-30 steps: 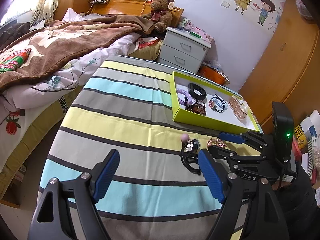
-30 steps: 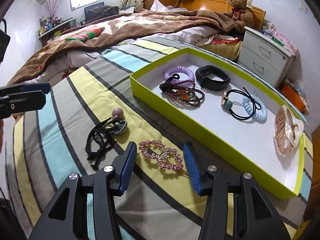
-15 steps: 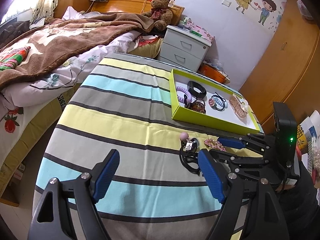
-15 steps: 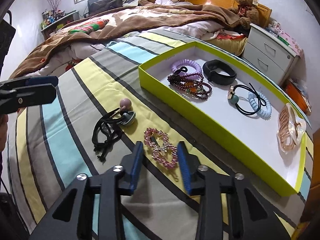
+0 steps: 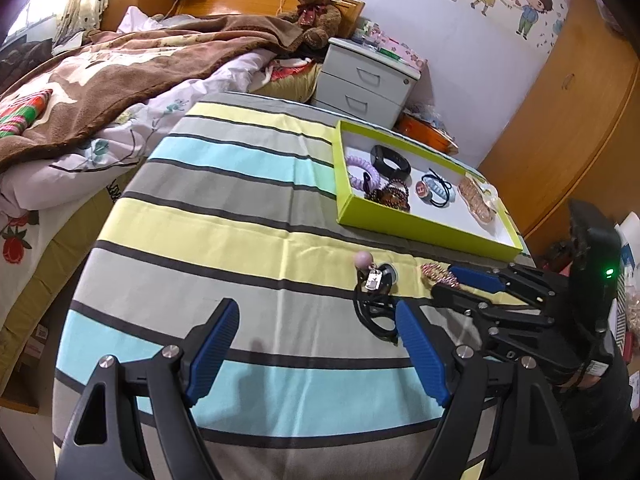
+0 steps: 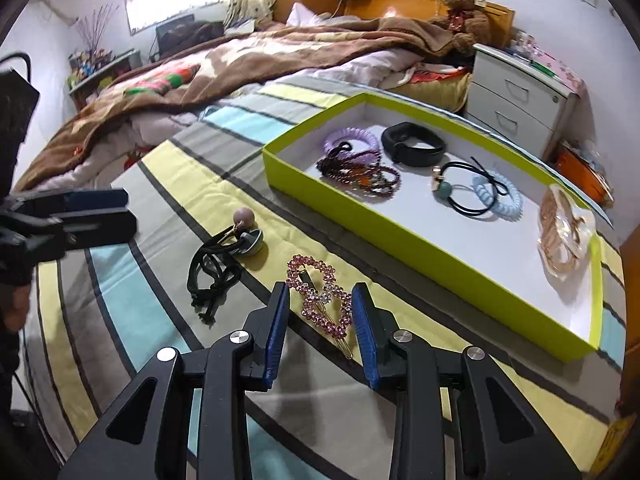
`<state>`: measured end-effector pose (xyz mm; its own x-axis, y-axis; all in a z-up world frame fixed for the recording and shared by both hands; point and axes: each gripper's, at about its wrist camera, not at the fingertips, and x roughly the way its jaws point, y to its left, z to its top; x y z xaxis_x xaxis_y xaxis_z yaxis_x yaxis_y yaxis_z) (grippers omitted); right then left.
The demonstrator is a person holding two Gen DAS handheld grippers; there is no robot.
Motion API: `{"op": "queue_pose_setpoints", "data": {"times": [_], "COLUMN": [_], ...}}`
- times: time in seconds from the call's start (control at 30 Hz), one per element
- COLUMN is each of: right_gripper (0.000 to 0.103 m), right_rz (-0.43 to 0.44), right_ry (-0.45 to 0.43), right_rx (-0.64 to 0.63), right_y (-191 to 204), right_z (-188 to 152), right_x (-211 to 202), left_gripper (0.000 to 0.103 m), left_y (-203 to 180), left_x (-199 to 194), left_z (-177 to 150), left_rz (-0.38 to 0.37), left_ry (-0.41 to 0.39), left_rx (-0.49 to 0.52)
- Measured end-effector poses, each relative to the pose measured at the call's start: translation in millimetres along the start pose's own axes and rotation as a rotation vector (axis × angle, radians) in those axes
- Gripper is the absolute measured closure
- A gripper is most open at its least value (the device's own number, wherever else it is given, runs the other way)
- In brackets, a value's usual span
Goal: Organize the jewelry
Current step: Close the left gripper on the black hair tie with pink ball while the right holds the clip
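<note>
A pink rhinestone hair clip (image 6: 320, 288) lies on the striped cloth, and my right gripper (image 6: 320, 300) is shut on it, with a blue pad against each side. In the left wrist view the same clip (image 5: 434, 270) shows at the tips of the right gripper (image 5: 444, 280). Left of the clip lie black hair ties with beads (image 6: 224, 256). My left gripper (image 5: 316, 312) hangs open over the cloth with nothing between its fingers, and the hair ties (image 5: 374, 292) lie just beyond its right finger. The green box (image 6: 360, 216) behind the clip holds several pieces.
Inside the box (image 5: 420, 232) are a purple coil tie (image 6: 352, 138), a black band (image 6: 414, 146), dark beads (image 6: 360, 172), a blue coil tie (image 6: 500, 200) and a gold clip (image 6: 564, 232). Behind stand a bed with a brown blanket (image 5: 120, 72), a grey nightstand (image 5: 368, 84) and a wooden wardrobe (image 5: 560, 120).
My right gripper's fingers have narrowed from wide apart to touching the pink hair clip's sides. The left gripper has stayed open in place.
</note>
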<state>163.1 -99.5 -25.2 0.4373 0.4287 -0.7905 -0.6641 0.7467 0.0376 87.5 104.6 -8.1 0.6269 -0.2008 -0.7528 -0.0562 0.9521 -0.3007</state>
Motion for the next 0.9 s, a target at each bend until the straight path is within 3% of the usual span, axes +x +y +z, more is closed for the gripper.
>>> {"op": "queue_pose_setpoints", "data": {"times": [0.13, 0.77, 0.9], "right_gripper": [0.070, 0.070, 0.070], "right_rz": [-0.017, -0.037, -0.035], "right_ry": [-0.021, -0.107, -0.118], "right_rx": [0.039, 0.127, 0.126], "right_y": [-8, -25, -25], "right_z": [-4, -25, -25], "right_x": [-11, -52, -55], "left_gripper": [0.021, 0.021, 0.034], "left_y": [-8, -56, -58], "left_x": [11, 56, 58], "left_z": [1, 5, 7], "left_rz": [-0.009, 0.083, 0.113], "left_ry": [0.019, 0.058, 0.046], "left_rx": [0.014, 0.180, 0.185]}}
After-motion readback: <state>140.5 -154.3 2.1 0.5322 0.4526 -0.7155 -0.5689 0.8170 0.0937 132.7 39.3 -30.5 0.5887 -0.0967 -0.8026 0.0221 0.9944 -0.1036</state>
